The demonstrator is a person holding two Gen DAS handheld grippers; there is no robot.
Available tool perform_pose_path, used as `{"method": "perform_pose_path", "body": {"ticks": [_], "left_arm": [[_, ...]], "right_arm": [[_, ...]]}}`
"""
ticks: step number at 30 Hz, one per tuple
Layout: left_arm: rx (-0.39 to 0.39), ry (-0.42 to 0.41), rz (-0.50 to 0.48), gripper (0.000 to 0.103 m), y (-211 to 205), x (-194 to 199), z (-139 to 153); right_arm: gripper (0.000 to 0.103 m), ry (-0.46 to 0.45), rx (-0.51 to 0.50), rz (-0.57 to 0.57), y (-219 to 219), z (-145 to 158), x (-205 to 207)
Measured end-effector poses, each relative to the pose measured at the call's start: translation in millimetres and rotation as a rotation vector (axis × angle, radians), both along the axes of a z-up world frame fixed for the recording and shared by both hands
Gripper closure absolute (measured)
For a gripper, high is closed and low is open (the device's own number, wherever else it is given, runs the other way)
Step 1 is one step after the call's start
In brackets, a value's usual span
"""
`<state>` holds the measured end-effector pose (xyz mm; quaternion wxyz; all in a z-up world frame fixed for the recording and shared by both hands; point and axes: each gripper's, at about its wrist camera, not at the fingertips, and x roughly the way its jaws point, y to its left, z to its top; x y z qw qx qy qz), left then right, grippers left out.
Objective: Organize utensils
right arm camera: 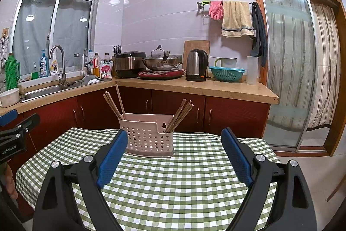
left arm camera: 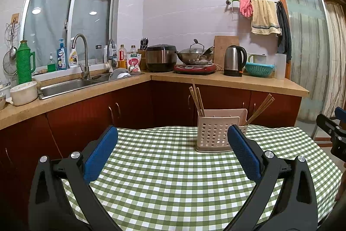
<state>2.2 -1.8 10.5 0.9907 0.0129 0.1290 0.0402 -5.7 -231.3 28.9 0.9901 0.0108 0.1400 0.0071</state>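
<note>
Chopsticks [right arm camera: 113,104] stand in two bunches in a perforated holder [right arm camera: 149,136] on the checked tablecloth [right arm camera: 173,187], one bunch leaning toward 11 o'clock, the other [right arm camera: 180,115] toward 1 o'clock. Left gripper [left arm camera: 173,142] and right gripper [right arm camera: 174,142] both hover over the cloth, jaws spread wide, holding nothing.

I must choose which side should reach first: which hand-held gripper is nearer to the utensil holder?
Neither clearly. The left hand-held gripper has the utensil holder ahead toward its right finger; the right hand-held gripper has it ahead toward its left finger. Both are open and short of it.
</note>
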Motion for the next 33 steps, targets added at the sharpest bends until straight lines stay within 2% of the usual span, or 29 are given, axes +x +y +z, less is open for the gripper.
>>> {"method": "perform_pose_path", "body": {"ticks": [10, 33], "left_arm": [[-0.013, 0.002, 0.019, 0.004, 4.1, 2.0, 1.2], [-0.047, 0.002, -0.022, 0.004, -0.2, 1.6, -4.3]], "right_arm": [[0.018, 0.000, 0.000, 0.000, -0.1, -0.5, 0.1], [0.018, 0.008, -0.010, 0.010, 8.2, -2.3, -0.2]]}}
